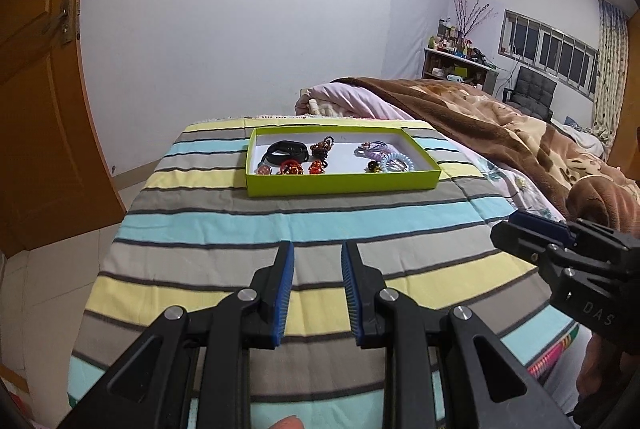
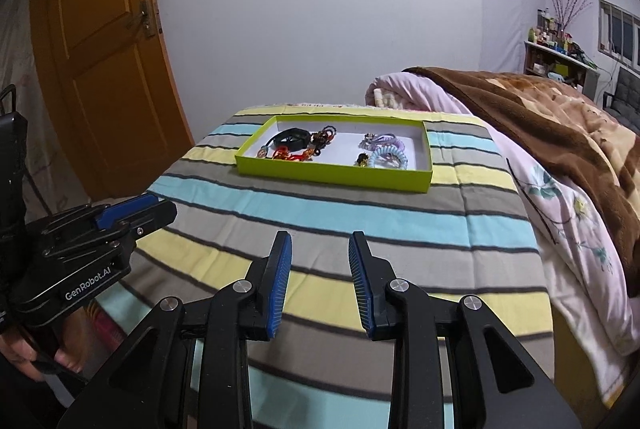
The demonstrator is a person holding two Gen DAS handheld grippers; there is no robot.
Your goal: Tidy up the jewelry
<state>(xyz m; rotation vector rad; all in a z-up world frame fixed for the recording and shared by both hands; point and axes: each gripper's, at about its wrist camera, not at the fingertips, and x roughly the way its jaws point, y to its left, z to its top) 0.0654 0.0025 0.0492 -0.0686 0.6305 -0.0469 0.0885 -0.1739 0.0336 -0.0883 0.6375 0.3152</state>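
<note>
A: Is the jewelry put away?

B: I think mostly. No jewelry lies on the striped cloth (image 1: 280, 217). It all sits in the green box (image 1: 340, 185), in the upper middle of the picture.

A: What's in the box?

B: At its left, a black band (image 1: 287, 152), brown beads (image 1: 322, 145) and red bits (image 1: 289, 167). At its right, purple ties (image 1: 374, 149) and a blue coil (image 1: 396, 161).

A: And the tongs?

B: The left tongs (image 1: 317, 249) are open and empty. The right tongs (image 2: 320, 239) are open and empty too. Both are well apart from the box.
</note>
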